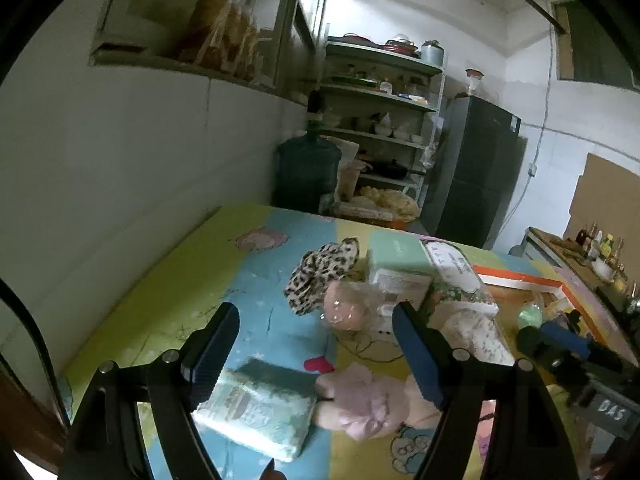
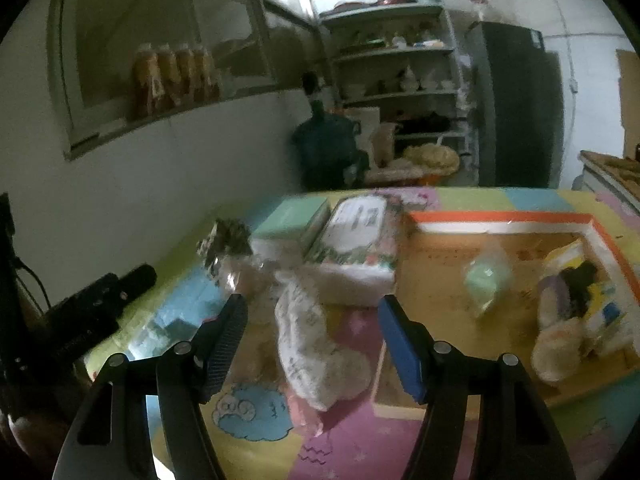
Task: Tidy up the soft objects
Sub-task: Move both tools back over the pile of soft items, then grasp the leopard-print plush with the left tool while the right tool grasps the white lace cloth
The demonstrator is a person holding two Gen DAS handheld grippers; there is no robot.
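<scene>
My left gripper (image 1: 316, 316) stands open above a colourful play mat (image 1: 200, 280). Below and between its fingers lie a teal tissue pack (image 1: 256, 404) and a pink plush toy (image 1: 360, 400). Farther off sit a leopard-print cloth (image 1: 320, 272), a clear-wrapped pink item (image 1: 348, 308), a mint box (image 1: 396, 260) and a floral pack (image 1: 456, 268). My right gripper (image 2: 312, 308) is open too, over a white printed soft bag (image 2: 316, 344). An orange-rimmed cardboard tray (image 2: 500, 216) at right holds a green pouch (image 2: 486, 280) and a plush toy (image 2: 560, 340).
A white wall runs along the left of the mat. Behind the mat stand a blue water jug (image 1: 308, 172), a shelf rack with dishes (image 1: 384, 120) and a dark fridge (image 1: 476, 168). The other gripper (image 1: 560, 344) shows at right in the left wrist view.
</scene>
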